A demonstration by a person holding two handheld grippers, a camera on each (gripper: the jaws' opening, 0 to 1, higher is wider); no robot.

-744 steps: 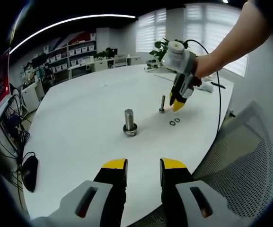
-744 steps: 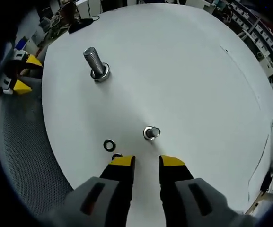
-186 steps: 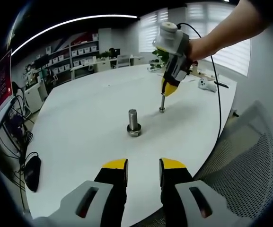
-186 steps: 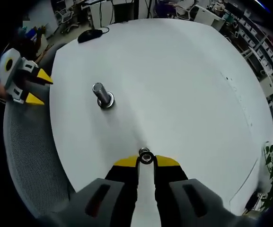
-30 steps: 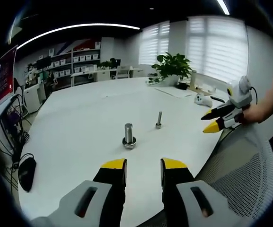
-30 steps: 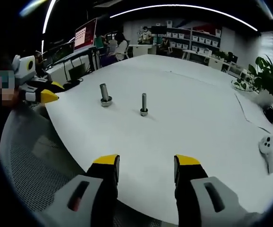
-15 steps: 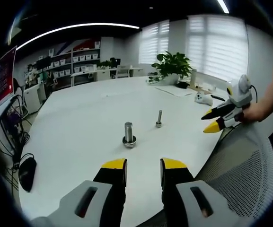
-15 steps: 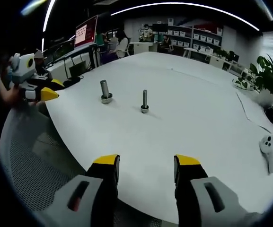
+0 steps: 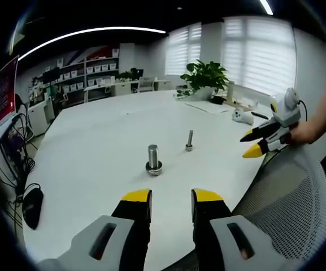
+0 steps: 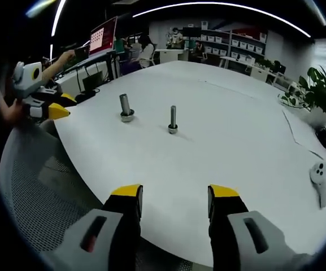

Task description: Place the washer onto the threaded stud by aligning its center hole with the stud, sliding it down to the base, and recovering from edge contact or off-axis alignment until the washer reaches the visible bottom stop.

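Note:
A thin threaded stud (image 9: 189, 139) (image 10: 173, 117) stands upright on the white table (image 9: 95, 147). It has a wider ring of washer (image 10: 173, 130) around its base, too small to tell apart. Left of the stud stands a thick bolt (image 9: 153, 156) (image 10: 125, 105) with a washer (image 9: 153, 167) at its foot. My left gripper (image 9: 172, 197) is open and holds nothing, low at the near table edge. My right gripper (image 10: 175, 195) is open and holds nothing too. In the left gripper view, a hand holds the right gripper (image 9: 251, 143) at the table's right edge.
A grey mesh chair (image 9: 287, 209) (image 10: 33, 186) sits under both grippers. A black mouse (image 9: 33, 206) lies at the table's left edge. A white controller (image 10: 322, 175) and a potted plant (image 9: 208, 76) are on the far side. The left gripper (image 10: 65, 106) shows at the table's left edge.
The two loose washers seen on the table 24.8 s ago are gone from it. The right gripper has let go at the stud and drawn back to the table edge. Over the last second, almost nothing moved.

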